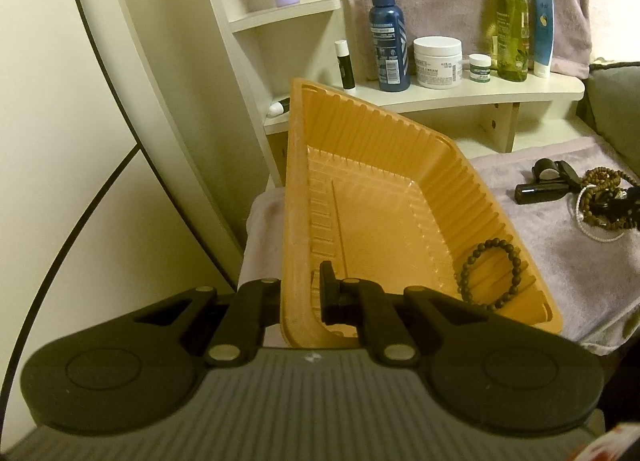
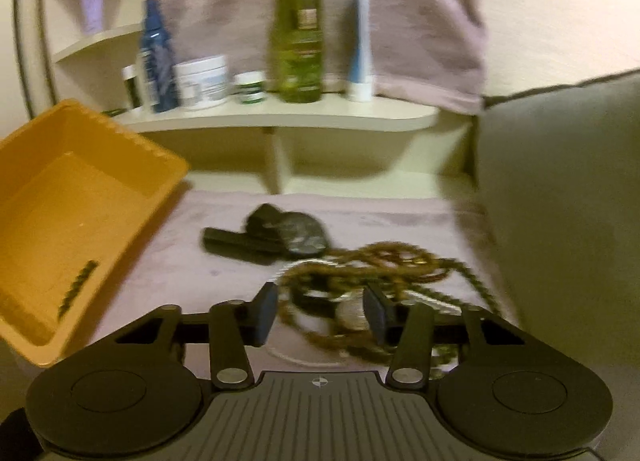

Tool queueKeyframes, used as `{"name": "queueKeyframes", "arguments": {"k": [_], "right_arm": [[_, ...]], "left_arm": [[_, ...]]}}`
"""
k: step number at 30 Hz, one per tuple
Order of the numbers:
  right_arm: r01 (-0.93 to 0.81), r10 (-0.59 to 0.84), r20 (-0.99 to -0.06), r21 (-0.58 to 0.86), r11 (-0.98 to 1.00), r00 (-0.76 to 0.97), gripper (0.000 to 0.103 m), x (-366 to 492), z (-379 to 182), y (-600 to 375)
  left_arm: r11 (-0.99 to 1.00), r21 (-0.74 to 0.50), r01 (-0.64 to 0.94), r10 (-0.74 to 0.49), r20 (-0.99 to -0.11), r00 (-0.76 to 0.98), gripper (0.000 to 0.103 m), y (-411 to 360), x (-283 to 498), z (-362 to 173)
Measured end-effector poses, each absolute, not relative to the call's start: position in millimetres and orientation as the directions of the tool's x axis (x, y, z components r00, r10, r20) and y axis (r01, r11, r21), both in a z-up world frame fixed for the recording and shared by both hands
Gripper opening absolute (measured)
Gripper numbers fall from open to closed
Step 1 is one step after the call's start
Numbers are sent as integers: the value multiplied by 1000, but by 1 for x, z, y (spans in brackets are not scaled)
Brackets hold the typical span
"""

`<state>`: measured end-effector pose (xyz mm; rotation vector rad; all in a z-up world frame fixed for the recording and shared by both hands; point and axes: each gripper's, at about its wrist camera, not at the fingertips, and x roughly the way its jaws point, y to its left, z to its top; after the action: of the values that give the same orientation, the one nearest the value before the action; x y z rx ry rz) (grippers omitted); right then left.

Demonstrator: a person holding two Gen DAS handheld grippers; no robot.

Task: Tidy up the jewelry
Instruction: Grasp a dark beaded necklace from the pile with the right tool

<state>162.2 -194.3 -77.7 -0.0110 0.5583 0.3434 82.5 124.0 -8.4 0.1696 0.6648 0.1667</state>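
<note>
My left gripper point(image 1: 306, 295) is shut on the near left wall of an orange plastic tray point(image 1: 360, 149) and holds it tilted. A dark beaded bracelet point(image 1: 490, 273) lies in the tray's lower right corner; it also shows in the right wrist view point(image 2: 78, 287), inside the tray point(image 2: 100, 133). My right gripper point(image 2: 320, 311) is open, its fingers on either side of a tangled pile of brown bead necklaces and a watch point(image 2: 360, 285) on the lilac towel point(image 2: 200, 253). The pile also shows at the right edge of the left wrist view point(image 1: 604, 197).
Black objects point(image 2: 276, 237) lie on the towel behind the pile. A cream shelf point(image 1: 460, 95) at the back holds bottles, jars and tubes. A grey cushion point(image 2: 560, 201) stands at the right. A round mirror frame point(image 1: 100, 81) is at the left.
</note>
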Motion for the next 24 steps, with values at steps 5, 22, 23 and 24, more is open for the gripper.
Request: {"name": "queueKeyframes", "arguments": {"k": [5, 22, 23, 24], "right_arm": [[-342, 324, -547, 73, 937, 772, 32, 171, -90, -173], [-281, 222, -552, -23, 959, 804, 7, 184, -103, -157], [-282, 226, -547, -20, 959, 806, 7, 182, -102, -159], [-284, 230, -540, -17, 959, 810, 7, 179, -99, -160]], "left_arm": [[973, 208, -98, 206, -599, 774, 8, 124, 82, -8], [975, 196, -104, 203, -596, 777, 8, 125, 83, -9], [975, 196, -104, 203, -596, 777, 8, 126, 83, -9], [975, 196, -105, 203, -596, 777, 8, 126, 83, -9]]}}
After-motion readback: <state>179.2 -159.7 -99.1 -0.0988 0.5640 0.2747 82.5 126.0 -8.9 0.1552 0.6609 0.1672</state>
